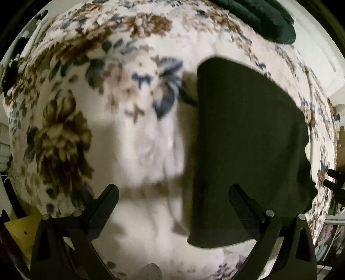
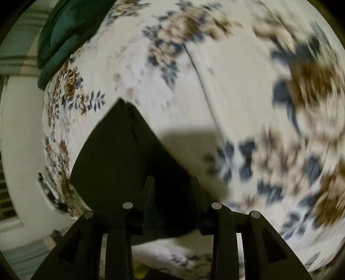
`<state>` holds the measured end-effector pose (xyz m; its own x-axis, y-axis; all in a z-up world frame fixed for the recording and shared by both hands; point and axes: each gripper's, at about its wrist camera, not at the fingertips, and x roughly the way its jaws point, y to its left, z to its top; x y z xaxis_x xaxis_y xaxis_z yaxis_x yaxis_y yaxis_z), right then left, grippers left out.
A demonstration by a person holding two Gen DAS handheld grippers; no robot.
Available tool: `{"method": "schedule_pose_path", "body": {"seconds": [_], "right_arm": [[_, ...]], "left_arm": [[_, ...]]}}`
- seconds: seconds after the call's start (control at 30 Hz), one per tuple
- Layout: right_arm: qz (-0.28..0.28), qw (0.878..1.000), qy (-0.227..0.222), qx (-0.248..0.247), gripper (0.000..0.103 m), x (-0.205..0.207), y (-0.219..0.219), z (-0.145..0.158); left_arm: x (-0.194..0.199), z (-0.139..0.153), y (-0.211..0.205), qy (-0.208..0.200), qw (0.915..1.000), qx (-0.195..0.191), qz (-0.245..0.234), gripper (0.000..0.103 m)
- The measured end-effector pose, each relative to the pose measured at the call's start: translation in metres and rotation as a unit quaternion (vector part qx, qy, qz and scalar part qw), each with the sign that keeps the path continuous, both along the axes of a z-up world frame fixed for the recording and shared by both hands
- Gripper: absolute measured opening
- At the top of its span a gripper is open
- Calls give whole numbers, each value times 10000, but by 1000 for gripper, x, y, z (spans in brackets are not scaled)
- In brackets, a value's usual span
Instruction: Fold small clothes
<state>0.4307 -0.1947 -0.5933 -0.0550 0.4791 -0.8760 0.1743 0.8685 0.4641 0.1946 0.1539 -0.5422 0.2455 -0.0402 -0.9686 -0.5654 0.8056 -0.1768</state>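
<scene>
A dark folded garment [image 1: 248, 150] lies flat on the floral bedspread [image 1: 64, 133]. In the left wrist view my left gripper [image 1: 174, 200] hovers above the bed with its jaws wide apart. Its right finger [image 1: 243, 204] is over the garment's left edge and nothing is pinched. In the right wrist view the same dark garment [image 2: 120, 155] shows as a pointed shape with a fold line. My right gripper [image 2: 173, 189] stands over the garment's near end with its jaws a little apart, and I see no cloth gripped between the pads. The picture is blurred by motion.
A dark green garment [image 1: 263, 19] lies bunched at the bed's far edge, also seen in the right wrist view [image 2: 64, 32]. The bedspread [image 2: 237, 97] drops off at its left edge to a pale floor. A yellow object [image 1: 19, 234] sits beside the bed.
</scene>
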Motion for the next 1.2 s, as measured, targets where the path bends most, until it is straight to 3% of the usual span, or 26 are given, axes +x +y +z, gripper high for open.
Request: {"method": "schedule_pose_path", "body": {"seconds": [0.13, 0.2, 0.33, 0.43, 0.5, 0.67, 0.73, 0.87, 0.9, 1.0, 1.13, 1.2], "right_arm": [[49, 9995, 49, -308, 34, -24, 13, -27], [47, 9982, -196, -565, 5, -33, 18, -27], [25, 9949, -705, -725, 4, -49, 16, 3], [-140, 9942, -711, -798, 3, -54, 4, 18], [-152, 9944, -551, -885, 3, -54, -3, 11], [-215, 9969, 100, -753, 4, -45, -18, -38], [-255, 9977, 217, -592, 10, -36, -27, -42], [-260, 9996, -129, 11, 50, -13, -41, -26], [-99, 9995, -215, 219, 55, -4, -39, -25], [618, 9953, -233, 715, 56, 28, -16, -39], [1335, 9846, 115, 1123, 56, 55, 20, -79], [1643, 9768, 312, 1337, 56, 61, 35, -98]], "left_arm": [[-1, -5, -16, 140, 9998, -75, -88, 103], [1, -4, -23, 155, 9997, -62, -155, 103], [4, 1, -30, 105, 9996, 12, -253, 103], [3, 2, -32, 87, 9996, 31, -275, 103], [4, -1, -31, 106, 9996, 17, -278, 103], [6, -9, -29, 122, 9996, 8, -247, 103], [6, -10, -26, 109, 9996, -16, -244, 103], [6, -15, -13, -129, 9994, -228, -208, 103], [5, -17, -8, -202, 9992, -291, -192, 103], [12, -27, 3, -530, 9963, -643, -210, 102], [27, -53, 10, -798, 9883, -1285, -198, 99], [33, -59, 12, -924, 9854, -1424, -134, 99]]}}
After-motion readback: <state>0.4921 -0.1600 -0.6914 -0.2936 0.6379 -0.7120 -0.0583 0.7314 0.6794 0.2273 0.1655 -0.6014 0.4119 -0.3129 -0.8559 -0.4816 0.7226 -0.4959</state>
